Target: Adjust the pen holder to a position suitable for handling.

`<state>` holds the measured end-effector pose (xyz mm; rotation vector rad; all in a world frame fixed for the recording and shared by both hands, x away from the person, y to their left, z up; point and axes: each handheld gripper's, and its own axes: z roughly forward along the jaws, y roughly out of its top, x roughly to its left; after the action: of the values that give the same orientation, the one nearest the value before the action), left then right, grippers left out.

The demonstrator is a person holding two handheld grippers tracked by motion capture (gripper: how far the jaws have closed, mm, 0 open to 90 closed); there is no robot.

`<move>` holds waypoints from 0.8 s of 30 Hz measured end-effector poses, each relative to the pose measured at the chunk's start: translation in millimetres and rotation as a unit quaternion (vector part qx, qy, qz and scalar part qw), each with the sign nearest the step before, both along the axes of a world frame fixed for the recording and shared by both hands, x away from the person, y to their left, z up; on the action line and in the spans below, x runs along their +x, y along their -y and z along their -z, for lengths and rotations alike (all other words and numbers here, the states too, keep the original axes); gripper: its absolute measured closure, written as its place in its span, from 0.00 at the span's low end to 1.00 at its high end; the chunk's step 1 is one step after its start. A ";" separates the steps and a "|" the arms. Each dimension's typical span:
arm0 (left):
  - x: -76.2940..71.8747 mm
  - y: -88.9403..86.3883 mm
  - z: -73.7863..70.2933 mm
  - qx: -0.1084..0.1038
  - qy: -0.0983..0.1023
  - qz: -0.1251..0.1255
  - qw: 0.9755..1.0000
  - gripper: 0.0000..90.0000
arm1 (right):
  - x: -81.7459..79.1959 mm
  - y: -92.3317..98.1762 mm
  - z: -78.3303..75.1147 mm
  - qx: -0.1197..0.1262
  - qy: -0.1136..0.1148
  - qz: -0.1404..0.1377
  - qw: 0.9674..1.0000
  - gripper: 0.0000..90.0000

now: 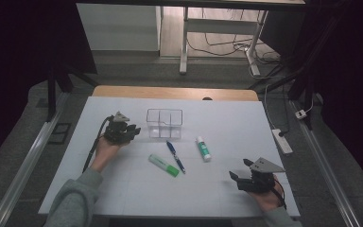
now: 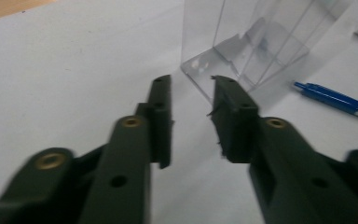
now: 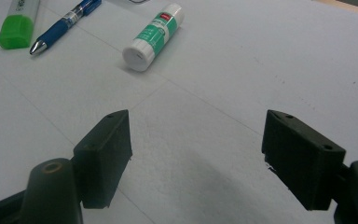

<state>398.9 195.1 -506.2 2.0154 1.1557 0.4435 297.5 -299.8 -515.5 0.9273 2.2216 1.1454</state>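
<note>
A clear plastic divided box (image 1: 164,124) stands at the back middle of the white board (image 1: 123,189). My left gripper (image 1: 133,131) lies just left of it, pointing at it. In the left gripper view its jaws (image 2: 191,112) stand a narrow gap apart with nothing between the pads, and the box's near corner (image 2: 200,84) is just beyond the tips. In front of the box lie a green highlighter (image 1: 164,165), a blue pen (image 1: 176,157) and a glue stick (image 1: 203,148). My right gripper (image 1: 240,169) rests at the front right, wide open (image 3: 198,126) over bare board.
The board lies on a wooden table whose edge (image 1: 170,92) shows at the back. A power strip (image 1: 282,141) with cables lies on the floor to the right. In the right gripper view the glue stick (image 3: 154,35), pen (image 3: 63,25) and highlighter (image 3: 18,25) lie ahead.
</note>
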 end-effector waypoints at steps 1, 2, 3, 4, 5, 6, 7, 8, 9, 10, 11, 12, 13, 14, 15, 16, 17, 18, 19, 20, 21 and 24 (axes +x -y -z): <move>4.4 0.5 1.3 -0.006 0.000 -0.001 1.000 0.87 | 0.1 0.0 0.1 0.001 0.000 -0.001 1.000 0.26; 4.4 0.5 1.3 -0.006 0.000 -0.001 1.000 0.92 | 0.0 0.0 0.2 0.001 -0.001 0.000 1.000 0.26; 9.1 0.9 3.1 -0.008 -0.003 0.000 1.000 0.97 | -0.1 0.1 0.0 0.000 0.000 0.001 1.000 0.26; 9.1 0.9 3.1 -0.008 -0.003 0.000 1.000 0.98 | -0.2 0.2 -0.1 0.001 0.000 0.001 1.000 0.26; 14.0 1.1 4.8 -0.010 -0.009 0.001 1.000 0.99 | -0.2 0.2 -0.1 0.000 0.000 0.001 1.000 0.26; 14.0 1.1 4.8 -0.010 -0.009 0.001 1.000 0.99 | -0.2 0.2 -0.1 0.000 0.000 0.001 1.000 0.26; 16.5 1.4 5.7 -0.014 -0.012 0.000 1.000 0.99 | -0.2 0.1 0.0 0.001 0.000 -0.001 1.000 0.26; 18.7 2.8 6.0 -0.017 -0.014 0.002 1.000 0.99 | -0.2 0.1 0.1 0.000 0.000 -0.001 1.000 0.26; 18.7 2.8 6.0 -0.017 -0.014 0.002 1.000 0.99 | -0.2 0.1 0.2 -0.001 -0.001 0.001 1.000 0.26; 20.2 5.6 5.0 -0.010 -0.009 0.002 1.000 0.99 | -0.1 0.2 0.4 -0.002 -0.002 0.002 1.000 0.26; 21.2 6.5 4.3 -0.012 -0.008 0.003 1.000 0.99 | 0.1 0.4 0.7 -0.001 -0.003 0.002 1.000 0.26; 22.1 7.8 3.6 -0.012 -0.006 0.003 1.000 0.99 | 0.3 0.8 0.7 -0.001 -0.004 0.002 1.000 0.26; 22.1 7.8 3.6 -0.012 -0.006 0.003 1.000 0.99 | 0.4 1.0 0.8 0.000 -0.004 0.003 1.000 0.26; 24.2 10.2 2.4 -0.009 -0.005 0.004 1.000 0.99 | 0.5 1.1 0.7 0.000 -0.003 0.004 1.000 0.26; 24.2 10.2 2.4 -0.009 -0.005 0.004 1.000 0.99 | 0.5 1.1 0.7 0.000 -0.003 0.004 1.000 0.26; 25.5 11.7 2.3 -0.009 -0.004 0.003 1.000 0.99 | 0.4 1.0 0.6 0.000 -0.003 0.004 1.000 0.26; 26.3 13.1 2.4 -0.005 -0.004 0.003 1.000 0.99 | 0.1 0.9 0.4 -0.002 -0.003 0.005 1.000 0.26; 27.1 14.3 2.7 -0.001 -0.004 0.004 1.000 0.99 | 0.0 0.7 0.4 -0.003 -0.003 0.005 1.000 0.26; 28.0 15.2 3.3 -0.003 -0.005 0.003 1.000 0.99 | -0.1 0.6 0.4 -0.003 -0.003 0.005 1.000 0.26; 29.1 15.5 3.8 -0.001 -0.006 0.005 1.000 0.99 | -0.1 0.7 0.4 -0.003 -0.003 0.006 1.000 0.26; 30.0 16.1 4.7 -0.001 -0.007 0.005 1.000 0.99 | 0.2 1.1 0.5 -0.003 -0.003 0.005 1.000 0.26; 34.3 16.4 8.6 -0.008 -0.013 0.003 1.000 0.99 | 0.3 1.2 0.7 -0.002 -0.004 0.005 1.000 0.26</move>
<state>433.2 178.6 -514.8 2.0164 1.1661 0.4046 297.8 -301.0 -516.2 0.9405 2.2233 1.1336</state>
